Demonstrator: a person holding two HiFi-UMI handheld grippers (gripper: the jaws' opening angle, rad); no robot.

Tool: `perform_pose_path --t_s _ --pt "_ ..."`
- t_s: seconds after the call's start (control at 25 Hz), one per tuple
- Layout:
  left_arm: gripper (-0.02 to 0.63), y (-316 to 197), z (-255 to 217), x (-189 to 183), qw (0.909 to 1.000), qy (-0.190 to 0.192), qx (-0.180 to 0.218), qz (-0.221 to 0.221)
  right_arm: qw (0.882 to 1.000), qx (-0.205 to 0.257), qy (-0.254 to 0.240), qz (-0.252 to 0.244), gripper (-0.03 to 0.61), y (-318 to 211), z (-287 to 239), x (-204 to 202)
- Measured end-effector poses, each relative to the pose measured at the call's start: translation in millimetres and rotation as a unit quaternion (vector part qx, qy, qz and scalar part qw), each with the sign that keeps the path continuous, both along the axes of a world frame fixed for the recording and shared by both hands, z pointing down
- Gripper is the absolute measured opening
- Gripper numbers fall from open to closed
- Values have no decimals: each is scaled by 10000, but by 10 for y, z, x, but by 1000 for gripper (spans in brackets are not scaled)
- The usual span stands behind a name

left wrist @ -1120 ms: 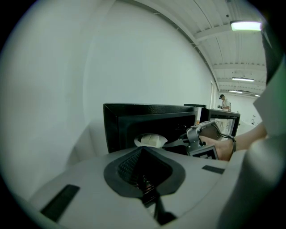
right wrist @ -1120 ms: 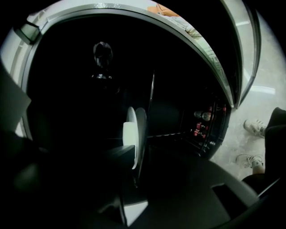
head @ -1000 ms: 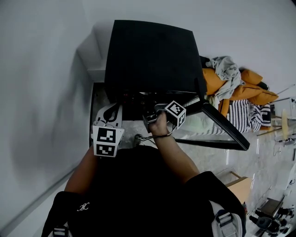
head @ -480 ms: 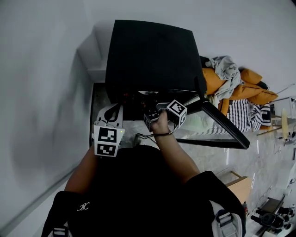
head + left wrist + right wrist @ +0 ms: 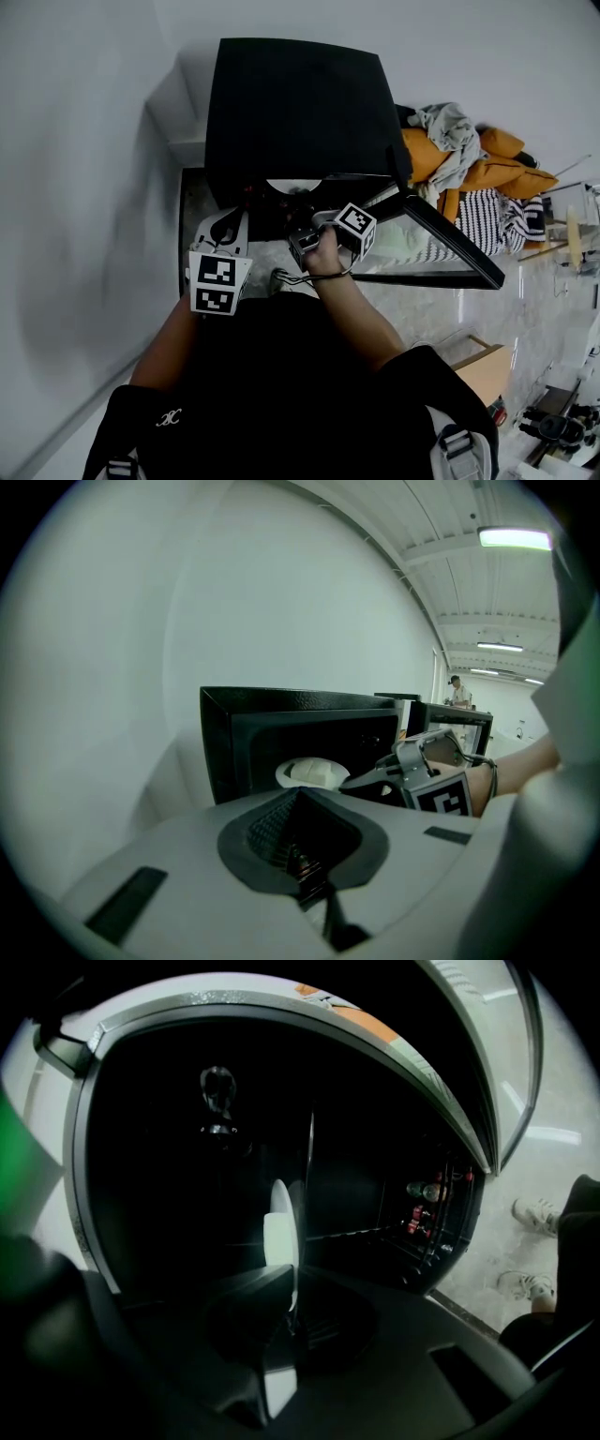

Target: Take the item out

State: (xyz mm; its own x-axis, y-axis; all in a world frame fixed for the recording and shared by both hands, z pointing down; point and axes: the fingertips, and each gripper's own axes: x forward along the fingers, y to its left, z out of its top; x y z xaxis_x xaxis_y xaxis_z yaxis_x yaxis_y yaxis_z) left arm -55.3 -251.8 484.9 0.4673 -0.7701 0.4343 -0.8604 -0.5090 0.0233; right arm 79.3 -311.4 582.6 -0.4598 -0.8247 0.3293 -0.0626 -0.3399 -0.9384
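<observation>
Inside the oven (image 5: 298, 108), right claw (image 5: 284, 1283) is closing on white plate (image 5: 277, 1232).

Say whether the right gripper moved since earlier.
Cannot tell: camera shifted. Right gripper, jaws closing on the plate, sits marginally lower against the oven front.

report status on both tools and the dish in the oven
Right tool closing on the white dish rim, inside the black oven. Left tool shut, empty, outside the oven. Door open, nothing seen in the way.
</observation>
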Motion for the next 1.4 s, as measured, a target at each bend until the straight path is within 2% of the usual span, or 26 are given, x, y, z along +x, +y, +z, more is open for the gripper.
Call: perform_pose_path --t_s 0.36,0.64,1.08,1.4 --pt "0 10 23 122 9998 36 -43 172 9998 67 148 -136 25 154 -16 75" --pt "0 23 61 166 9997 57 -81 217 9982 224 188 -526 26 105 -24 -125" --pt "0 28 98 88 9999 11 -116 123 9988 70 52 -472 28 -76 42 -261" --pt "0 15 112 21 9999 7 -139 92 9986 230 135 -455 26 -31 10 -229"
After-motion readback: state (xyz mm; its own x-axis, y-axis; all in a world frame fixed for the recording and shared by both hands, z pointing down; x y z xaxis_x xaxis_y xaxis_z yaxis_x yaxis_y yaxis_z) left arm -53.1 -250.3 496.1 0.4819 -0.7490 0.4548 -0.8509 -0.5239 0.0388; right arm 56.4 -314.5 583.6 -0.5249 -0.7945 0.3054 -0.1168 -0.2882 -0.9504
